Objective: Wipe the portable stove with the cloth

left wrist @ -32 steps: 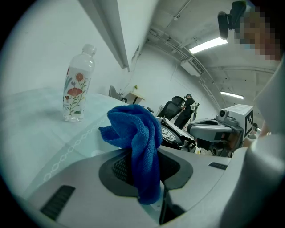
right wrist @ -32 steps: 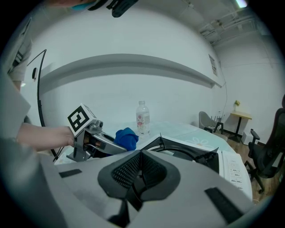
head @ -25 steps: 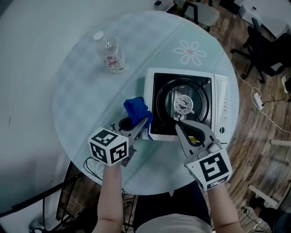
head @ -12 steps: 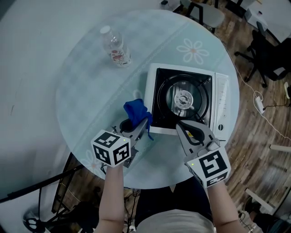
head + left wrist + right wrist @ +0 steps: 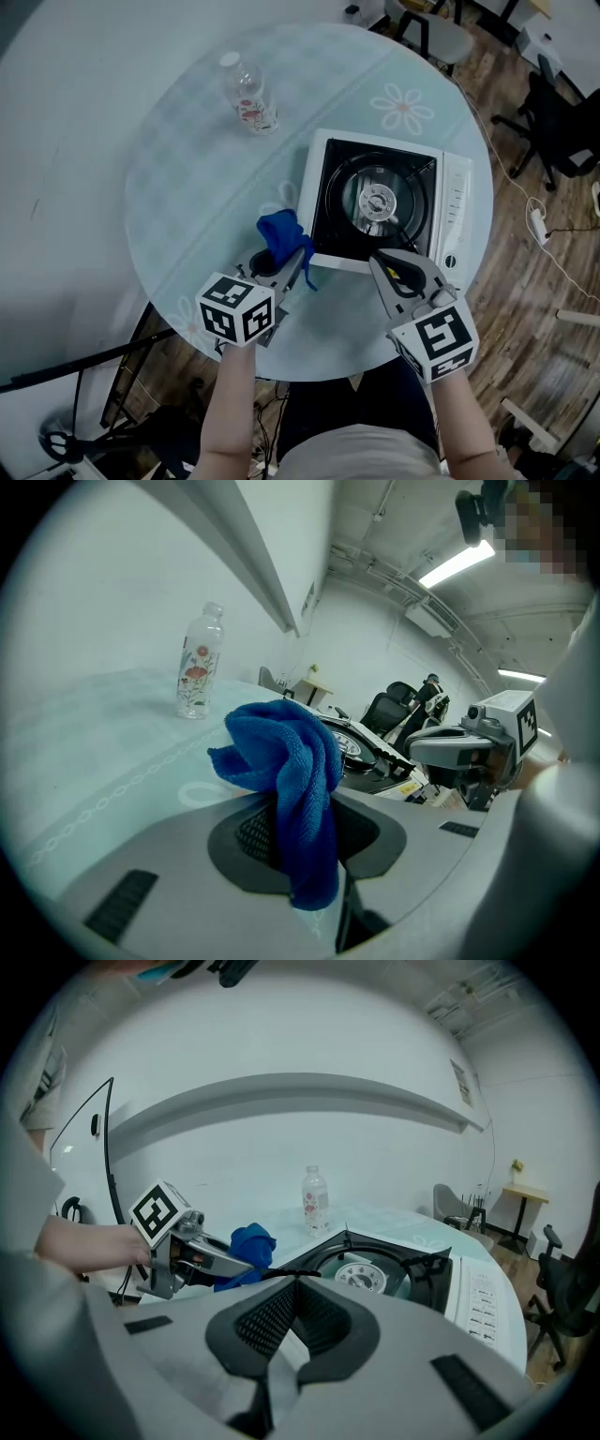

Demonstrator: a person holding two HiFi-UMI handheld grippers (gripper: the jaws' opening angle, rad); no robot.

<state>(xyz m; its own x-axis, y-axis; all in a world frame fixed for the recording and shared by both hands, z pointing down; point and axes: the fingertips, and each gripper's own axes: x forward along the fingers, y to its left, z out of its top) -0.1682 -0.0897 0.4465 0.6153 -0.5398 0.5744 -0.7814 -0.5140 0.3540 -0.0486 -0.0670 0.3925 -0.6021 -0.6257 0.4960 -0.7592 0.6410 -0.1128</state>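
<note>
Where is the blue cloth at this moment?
In the head view, the blue cloth is pinched in the left gripper, just left of the portable stove.

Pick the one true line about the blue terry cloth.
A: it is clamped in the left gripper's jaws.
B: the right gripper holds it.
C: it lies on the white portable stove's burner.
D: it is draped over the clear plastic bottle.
A: the left gripper view shows the blue terry cloth pinched between the jaws of the left gripper.
</note>
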